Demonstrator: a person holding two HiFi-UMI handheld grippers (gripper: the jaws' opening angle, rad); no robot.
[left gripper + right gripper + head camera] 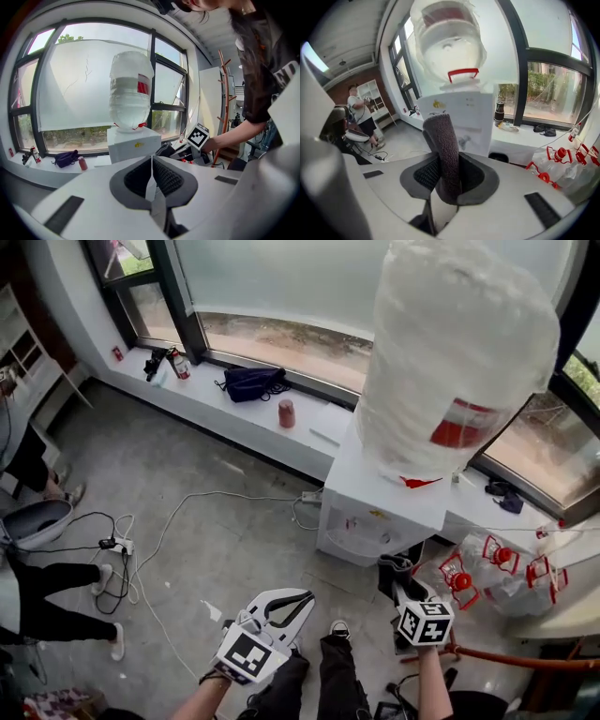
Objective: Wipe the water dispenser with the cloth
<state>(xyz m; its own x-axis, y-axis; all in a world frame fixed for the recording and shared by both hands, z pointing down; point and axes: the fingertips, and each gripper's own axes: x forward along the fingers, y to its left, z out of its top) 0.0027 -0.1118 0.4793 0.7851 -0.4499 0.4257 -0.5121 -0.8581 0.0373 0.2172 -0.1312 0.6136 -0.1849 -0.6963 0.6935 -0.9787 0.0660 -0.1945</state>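
The white water dispenser (pixel 380 507) stands by the window ledge and carries a big plastic-wrapped bottle (pixel 459 352). Just in front of its lower right corner, my right gripper (pixel 398 582) is shut on a dark grey cloth (pixel 394 570). In the right gripper view the cloth (pixel 443 136) sticks up between the jaws of the right gripper (pixel 446 164), close to the dispenser's front (pixel 461 117). My left gripper (pixel 295 601) hangs lower and to the left over the floor. Its pads meet with nothing between them. From the left gripper (pixel 152 161), the dispenser (pixel 133 143) appears farther off.
A dark bag (pixel 251 382), a red cup (pixel 286 412) and a spray bottle (pixel 178 364) sit on the window ledge. Empty jugs with red caps (pixel 497 568) lie right of the dispenser. Cables and a power strip (pixel 117 545) cross the floor. A person (pixel 37 587) sits at the left.
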